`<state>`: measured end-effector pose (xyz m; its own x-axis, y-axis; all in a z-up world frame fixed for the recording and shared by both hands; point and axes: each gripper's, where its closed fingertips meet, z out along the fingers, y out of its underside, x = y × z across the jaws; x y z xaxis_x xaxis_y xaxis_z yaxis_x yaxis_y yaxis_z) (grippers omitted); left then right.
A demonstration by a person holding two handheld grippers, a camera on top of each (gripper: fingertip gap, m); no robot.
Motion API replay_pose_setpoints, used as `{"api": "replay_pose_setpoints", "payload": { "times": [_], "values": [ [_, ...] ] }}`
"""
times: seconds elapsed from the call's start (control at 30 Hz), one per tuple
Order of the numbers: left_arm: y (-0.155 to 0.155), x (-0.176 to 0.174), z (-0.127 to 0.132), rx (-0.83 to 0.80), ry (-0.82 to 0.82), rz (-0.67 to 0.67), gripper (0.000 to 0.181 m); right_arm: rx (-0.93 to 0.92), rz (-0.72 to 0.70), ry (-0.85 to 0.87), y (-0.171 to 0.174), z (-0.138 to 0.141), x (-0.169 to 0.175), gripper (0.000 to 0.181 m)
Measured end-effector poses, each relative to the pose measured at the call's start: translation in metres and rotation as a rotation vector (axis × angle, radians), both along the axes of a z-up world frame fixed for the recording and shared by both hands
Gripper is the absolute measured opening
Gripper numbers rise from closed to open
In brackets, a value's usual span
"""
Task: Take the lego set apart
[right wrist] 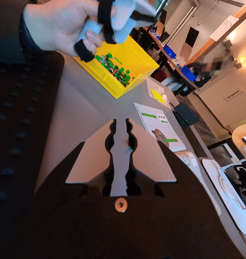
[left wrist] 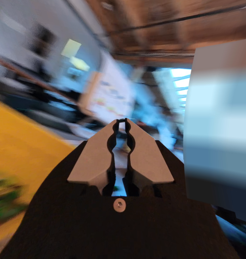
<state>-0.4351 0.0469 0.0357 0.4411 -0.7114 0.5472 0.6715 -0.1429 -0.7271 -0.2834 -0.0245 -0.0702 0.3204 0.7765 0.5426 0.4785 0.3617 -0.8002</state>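
Note:
My left gripper (left wrist: 122, 120) is raised off the table in a motion-blurred view, nearly shut, with a tiny dark lego piece (left wrist: 122, 119) pinched between its tips. The yellow bin (left wrist: 14, 140) and blurred green lego pieces (left wrist: 4, 196) lie below it to the left. My right gripper (right wrist: 121, 120) is narrowly open and empty, low over the grey table (right wrist: 80, 112). A dark brown studded lego plate (right wrist: 21, 112) lies close on its left. The yellow bin (right wrist: 133, 56) holds several green lego pieces (right wrist: 116, 70). A tiny green piece (right wrist: 130, 148) lies between the right fingers.
A person's hand (right wrist: 56, 28) grips the left gripper's handle (right wrist: 119, 21) above the bin. An open instruction booklet (right wrist: 158, 126), a black box with a green light (right wrist: 186, 116) and a white tray (right wrist: 224, 196) line the table's right edge. Benches with blue bins (right wrist: 188, 72) stand beyond.

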Motion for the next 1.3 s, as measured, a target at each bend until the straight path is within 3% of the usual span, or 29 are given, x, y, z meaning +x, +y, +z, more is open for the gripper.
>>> {"api": "replay_pose_setpoints", "payload": {
  "times": [0.03,0.07,0.13,0.2,0.27,0.33,0.4,0.53,0.6,0.7,0.77,0.83,0.87,0.93,1.07,1.23,1.27,1.3],
  "values": [
    [0.011,-0.027,-0.010,-0.048,0.090,0.236,0.005,-0.011,0.000,0.008,0.000,0.000,0.000,0.013],
    [0.015,-0.050,-0.016,-0.078,0.160,0.419,0.006,-0.022,-0.002,0.014,0.001,0.000,0.001,0.013],
    [0.020,-0.072,-0.029,-0.152,0.302,0.613,0.006,-0.036,-0.004,0.022,0.002,0.000,0.001,0.013],
    [0.033,-0.072,-0.057,-0.296,0.460,0.644,0.006,-0.043,-0.004,0.022,0.002,0.000,0.001,0.013],
    [0.043,-0.060,-0.089,-0.437,0.593,0.579,0.007,-0.047,-0.007,0.012,0.003,-0.003,0.001,0.013],
    [0.047,-0.057,-0.110,-0.523,0.712,0.571,0.034,-0.050,-0.008,0.005,0.003,-0.004,0.001,0.013],
    [0.048,-0.061,-0.110,-0.517,0.823,0.640,0.060,-0.053,-0.007,0.005,0.003,-0.004,0.001,0.013],
    [0.044,-0.056,-0.082,-0.368,0.847,0.740,0.058,-0.068,-0.053,0.004,0.011,-0.006,0.006,0.013],
    [0.038,-0.032,-0.061,-0.226,0.765,0.664,0.049,-0.117,-0.124,0.007,0.025,-0.013,0.013,0.016],
    [0.012,0.043,-0.036,0.051,0.657,0.334,0.016,-0.275,-0.259,0.024,0.047,-0.030,0.027,0.022],
    [0.003,0.089,-0.054,0.045,0.710,0.107,0.025,-0.359,-0.319,0.032,0.056,-0.040,0.035,0.026],
    [-0.001,0.122,-0.095,-0.068,0.866,-0.091,0.040,-0.431,-0.346,0.052,0.061,-0.047,0.038,0.032],
    [-0.002,0.128,-0.114,-0.129,0.959,-0.136,0.039,-0.468,-0.353,0.071,0.063,-0.050,0.036,0.035],
    [0.000,0.131,-0.129,-0.166,1.076,-0.129,0.032,-0.534,-0.359,0.084,0.066,-0.056,0.029,0.044],
    [0.001,0.127,-0.129,-0.145,1.094,-0.089,0.024,-0.586,-0.407,0.074,0.076,-0.066,0.020,0.043],
    [-0.003,0.128,-0.126,-0.169,0.999,-0.158,0.022,-0.655,-0.451,-0.018,0.084,-0.084,0.020,0.018],
    [-0.006,0.130,-0.126,-0.170,0.985,-0.187,0.022,-0.691,-0.423,-0.031,0.079,-0.087,0.018,0.007],
    [-0.009,0.133,-0.126,-0.161,0.980,-0.215,0.021,-0.718,-0.393,-0.012,0.076,-0.084,0.016,0.007]
  ]
}}
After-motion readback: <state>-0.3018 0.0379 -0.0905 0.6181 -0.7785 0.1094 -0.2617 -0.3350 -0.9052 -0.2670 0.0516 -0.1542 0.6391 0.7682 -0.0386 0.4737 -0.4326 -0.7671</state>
